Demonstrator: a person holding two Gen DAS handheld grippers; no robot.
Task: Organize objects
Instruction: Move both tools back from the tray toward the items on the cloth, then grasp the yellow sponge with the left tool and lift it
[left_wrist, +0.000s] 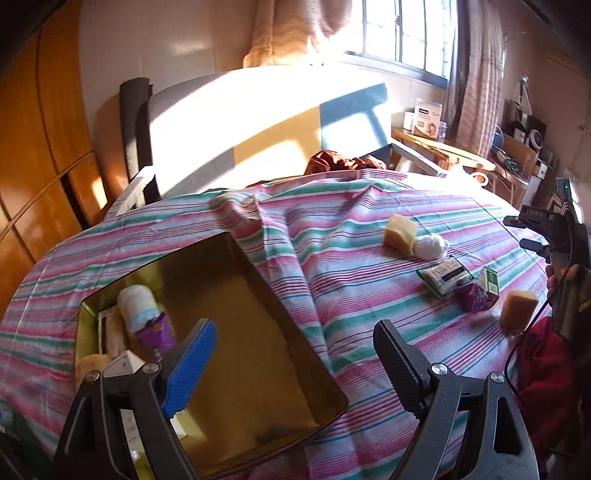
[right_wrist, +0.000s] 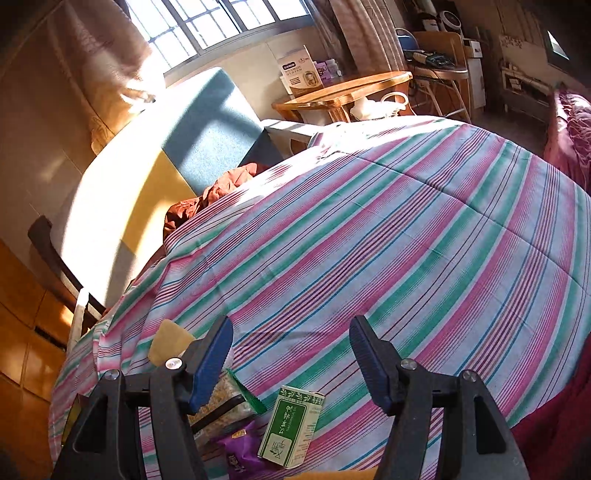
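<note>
While both grippers hang over the bed, the scene reads as follows, largest item first.

Bed: striped quilt (left_wrist: 369, 236) in pink, green and white, creased near the tin.
Tin: gold rectangular tin (left_wrist: 280, 369) lies open on the quilt at the left; a white-and-blue roll (left_wrist: 137, 306), a purple packet (left_wrist: 157, 332) and small boxes sit at its left end, the rest bare.
Loose items: well right of the tin, grouped on the quilt: tan block (left_wrist: 400, 233) touching a white ball (left_wrist: 430, 246); clear snack pack (left_wrist: 445, 277); green box (left_wrist: 490, 281); purple wrapper (left_wrist: 474, 297); second tan block (left_wrist: 517, 308).
Left view only: the tin and its contents, the white ball, the right gripper's side (left_wrist: 532, 232) and a red sleeve (left_wrist: 543, 362).
Right view only: green box (right_wrist: 291, 426) lying flat, printed face up, close below the fingers; snack pack (right_wrist: 225, 402) partly behind the left finger.
Left gripper (left_wrist: 291, 350): tilted down over the tin's right half, fingers wide apart, nothing between them.
Right gripper (right_wrist: 291, 347): tilted down above the green box, fingers apart, pads touching nothing.
</note>
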